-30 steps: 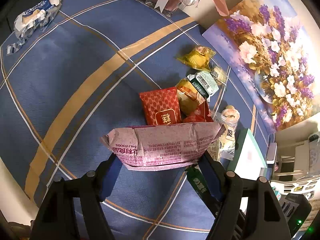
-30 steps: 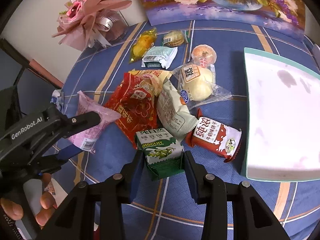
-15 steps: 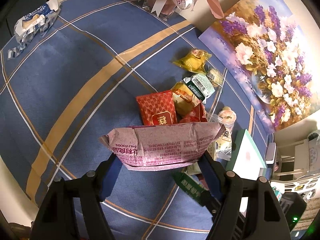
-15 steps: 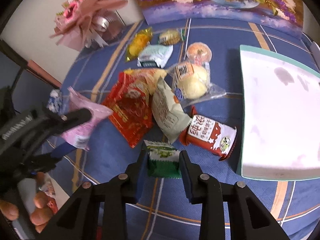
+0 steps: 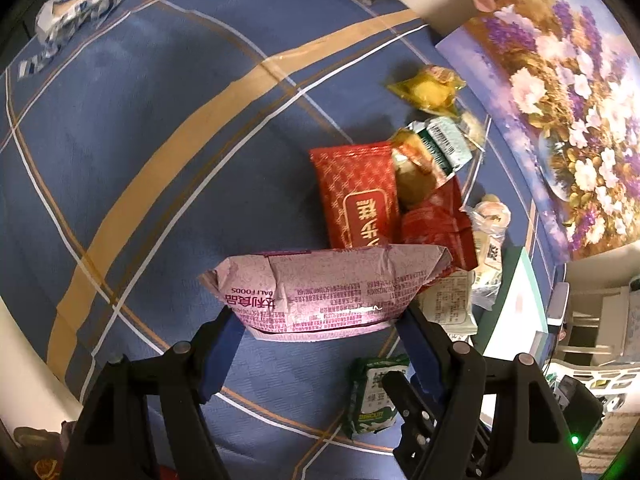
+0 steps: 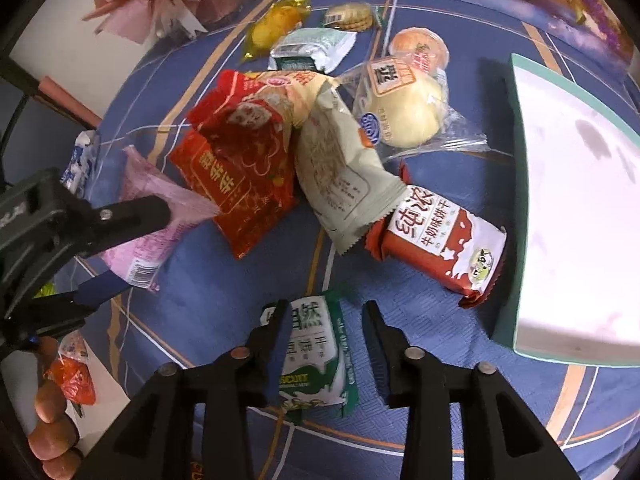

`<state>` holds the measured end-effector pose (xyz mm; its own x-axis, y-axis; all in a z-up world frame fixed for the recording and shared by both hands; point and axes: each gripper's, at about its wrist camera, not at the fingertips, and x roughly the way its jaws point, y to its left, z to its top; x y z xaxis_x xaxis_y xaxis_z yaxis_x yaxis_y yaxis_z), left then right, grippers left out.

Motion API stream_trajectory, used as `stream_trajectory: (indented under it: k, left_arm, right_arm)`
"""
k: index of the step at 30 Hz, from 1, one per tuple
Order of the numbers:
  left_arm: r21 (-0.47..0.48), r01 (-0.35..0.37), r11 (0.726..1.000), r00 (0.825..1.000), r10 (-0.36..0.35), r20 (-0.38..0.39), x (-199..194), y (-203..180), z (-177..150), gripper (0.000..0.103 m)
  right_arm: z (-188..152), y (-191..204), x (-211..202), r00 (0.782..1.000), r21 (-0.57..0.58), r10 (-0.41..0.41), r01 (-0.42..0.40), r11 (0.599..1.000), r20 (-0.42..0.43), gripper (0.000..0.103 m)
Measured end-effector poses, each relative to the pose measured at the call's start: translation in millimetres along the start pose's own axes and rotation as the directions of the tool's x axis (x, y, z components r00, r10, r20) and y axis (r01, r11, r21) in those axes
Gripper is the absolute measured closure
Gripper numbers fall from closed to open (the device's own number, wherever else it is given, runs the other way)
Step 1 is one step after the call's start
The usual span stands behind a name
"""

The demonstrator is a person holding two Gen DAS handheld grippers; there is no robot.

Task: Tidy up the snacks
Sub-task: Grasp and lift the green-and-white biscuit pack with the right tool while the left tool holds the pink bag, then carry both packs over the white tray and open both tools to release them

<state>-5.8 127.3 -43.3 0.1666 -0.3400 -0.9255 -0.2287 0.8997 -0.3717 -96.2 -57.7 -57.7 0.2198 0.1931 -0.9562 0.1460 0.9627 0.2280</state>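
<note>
The left gripper (image 5: 320,316) clamps the pink packet (image 5: 328,288) by both ends above the blue cloth (image 5: 160,160). The right gripper (image 6: 324,336) squeezes the green biscuit pack (image 6: 316,360), low near the teal box (image 6: 520,200). Carry each pack level, keeping the grippers apart.

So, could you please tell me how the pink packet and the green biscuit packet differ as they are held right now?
The pink packet is wide, spanning the left tongs crosswise; the green biscuit packet is narrower, lying lengthwise in the right tongs. The pink one shows its printed back, the green one its front label. Both are sealed snacks above the blue cloth.
</note>
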Motion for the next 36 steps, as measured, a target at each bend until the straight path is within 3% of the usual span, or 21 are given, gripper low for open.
stream_trajectory:
  k: [6,16,26,36]
  left_arm:
    - [-0.019,-0.006,1.000,1.000,0.005,-0.029,8.5,3.8,-2.4,0.026]
    - [-0.034,-0.025,0.999,0.998,0.023,-0.066,23.7,7.2,-2.1,0.026]
    - [-0.035,-0.026,0.999,0.998,0.024,-0.063,24.9,7.8,-1.3,0.026]
    - [-0.024,-0.005,1.000,1.000,0.005,0.004,0.2,4.3,-1.3,0.026]
  right_arm:
    - [-7.8,21.8,5.6,1.000,-0.091,-0.022,0.020,0.996,-0.021,0.059]
    - [-10.3,31.3,26.2,0.992,-0.138,-0.095,0.083,0.987,-0.087,0.055]
    - [-11.2,35.6,24.2,0.992,-0.131,-0.115,0.106,0.986,-0.060,0.060]
    - [-2.7,10.0,-16.0,0.999,-0.027,-0.040,0.041,0.999,0.024,0.060]
